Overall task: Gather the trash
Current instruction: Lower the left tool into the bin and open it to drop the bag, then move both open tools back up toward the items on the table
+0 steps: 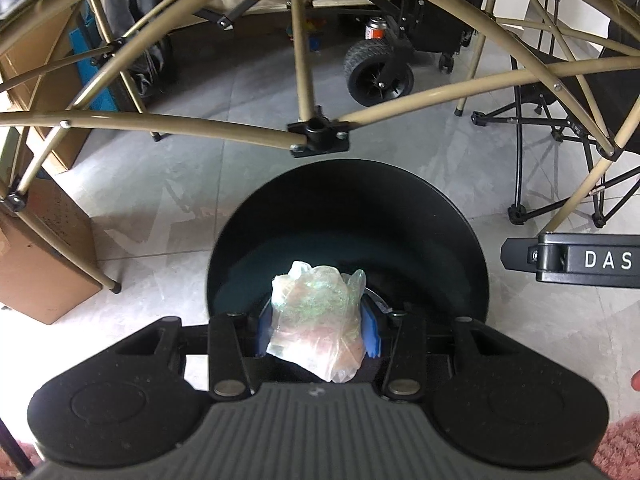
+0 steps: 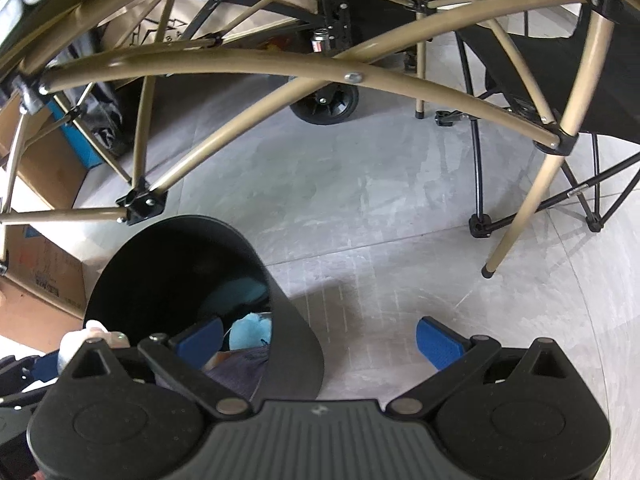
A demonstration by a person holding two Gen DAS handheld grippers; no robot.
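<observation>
The left tool (image 1: 318, 330) is closed narrowly on a crumpled clear plastic bag (image 1: 320, 316), its blue pads (image 1: 370, 330) pressing both sides, and holds the wad over the mouth of a black trash bin (image 1: 348, 208) that stands on the grey tiled floor (image 1: 200, 184) directly ahead of it. The right tool (image 2: 320, 342) has its blue pads (image 2: 438, 340) spread wide with nothing between them; the same bin (image 2: 160, 264) lies ahead to its left, with pale blue rubbish (image 2: 250, 330) inside. To the right of the left tool, the other tool's black body reads "DAS" (image 1: 608, 260). Tan folding frame tubes (image 1: 160, 124) cross ahead.
</observation>
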